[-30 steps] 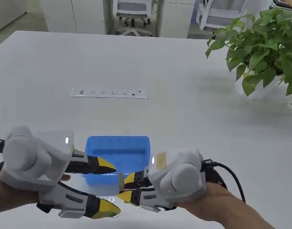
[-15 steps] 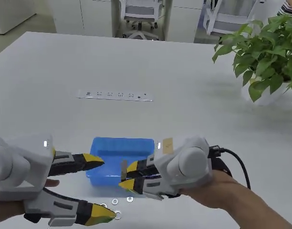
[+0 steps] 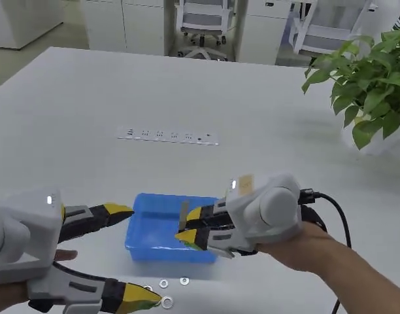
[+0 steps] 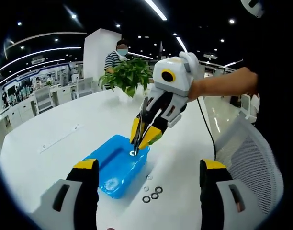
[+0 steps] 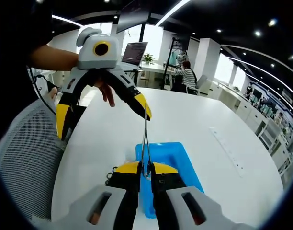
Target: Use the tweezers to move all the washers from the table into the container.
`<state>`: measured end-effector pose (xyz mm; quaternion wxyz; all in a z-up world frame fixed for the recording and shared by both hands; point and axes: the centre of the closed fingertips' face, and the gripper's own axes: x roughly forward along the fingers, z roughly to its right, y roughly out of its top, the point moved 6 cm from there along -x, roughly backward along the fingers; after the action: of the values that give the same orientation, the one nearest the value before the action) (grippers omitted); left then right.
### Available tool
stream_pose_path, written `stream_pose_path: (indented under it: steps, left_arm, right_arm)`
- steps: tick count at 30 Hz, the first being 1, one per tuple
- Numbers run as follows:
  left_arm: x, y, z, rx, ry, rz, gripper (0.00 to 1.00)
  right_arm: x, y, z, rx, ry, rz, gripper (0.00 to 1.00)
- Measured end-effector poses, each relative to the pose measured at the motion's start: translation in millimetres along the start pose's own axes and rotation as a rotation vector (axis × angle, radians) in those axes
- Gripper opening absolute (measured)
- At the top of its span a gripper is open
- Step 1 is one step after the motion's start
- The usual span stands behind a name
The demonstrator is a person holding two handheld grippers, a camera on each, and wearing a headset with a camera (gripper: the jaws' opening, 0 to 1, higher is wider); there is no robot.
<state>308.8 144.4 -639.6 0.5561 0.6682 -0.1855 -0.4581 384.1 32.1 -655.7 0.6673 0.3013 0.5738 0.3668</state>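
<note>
Tweezers [image 4: 140, 125] have risen from the near wall of the blue container [image 3: 168, 251] to above its inside, tip pinching one washer [image 4: 132, 153]. Right gripper [image 3: 187, 226] clamped narrow on them. Loose washers [image 3: 184, 281] lie on table [image 3: 285, 150] just before the container. Left gripper [image 3: 140, 256] spread wide, holding nothing.

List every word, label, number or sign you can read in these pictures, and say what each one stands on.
No text can be read.
Power strip: small marks by its sockets, too small to read.
Tan sticker on the right gripper: blurred, unreadable.
Blue container and tweezers: no lettering shows.
</note>
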Motion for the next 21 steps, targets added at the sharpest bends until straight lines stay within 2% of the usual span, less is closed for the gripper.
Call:
stream_pose_path:
  steps: [5,16,21]
  left_arm:
    - [-0.8,-1.2,-5.1,-0.017,0.023,0.008,0.99]
    - [-2.0,3.3,-14.9,-0.015,0.047,0.027,0.99]
    - [-1.0,2.1,-19.9,-0.018,0.056,0.025,0.99]
  right_arm:
    - [3.0,-4.3,9.0,0.003,-0.008,0.002,0.09]
    - [15.5,-18.6,26.6,0.014,-0.017,-0.004,0.09]
    - [22.8,-27.9,32.4,0.020,-0.017,-0.016,0.09]
